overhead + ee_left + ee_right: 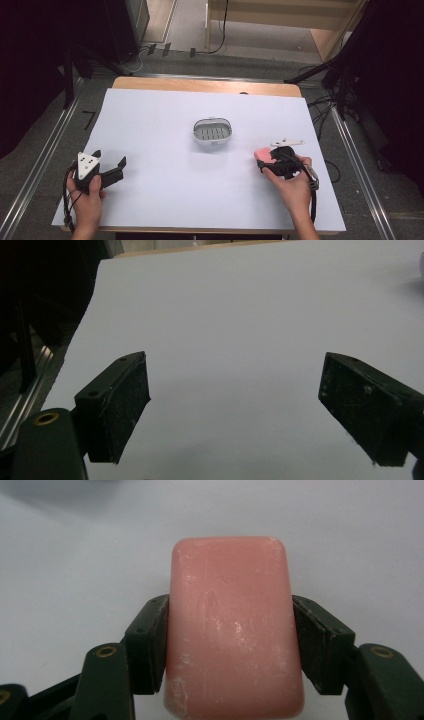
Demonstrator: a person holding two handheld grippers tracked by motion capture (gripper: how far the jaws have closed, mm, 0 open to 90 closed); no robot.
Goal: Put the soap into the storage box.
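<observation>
Worktop: wooden, covered almost wholly by a white sheet, a strip of bare wood showing at the far edge. Soap dish: white oval dish with a grey slotted insert, standing near the middle of the sheet, apart from both claws. Left claw: held in the person's left hand at the near left of the worktop, grey three-cornered plate on top, a cable trailing beside the hand; its jaws stand wide apart with bare white sheet between them, as the left gripper view confirms. Right claw: held in the person's right hand at the near right of the worktop, to the right of and nearer than the soap dish, cable running back along the wrist. Soap: pink rectangular bar with rounded corners and a scuffed, whitish-streaked surface, clamped between the right claw's two jaws, which press on its long sides; in the high view the soap sits at the claw's front, low over the sheet, contact with the sheet not discernible. Small white flat piece: lying on the sheet just beyond the right claw; its nature is unclear.
</observation>
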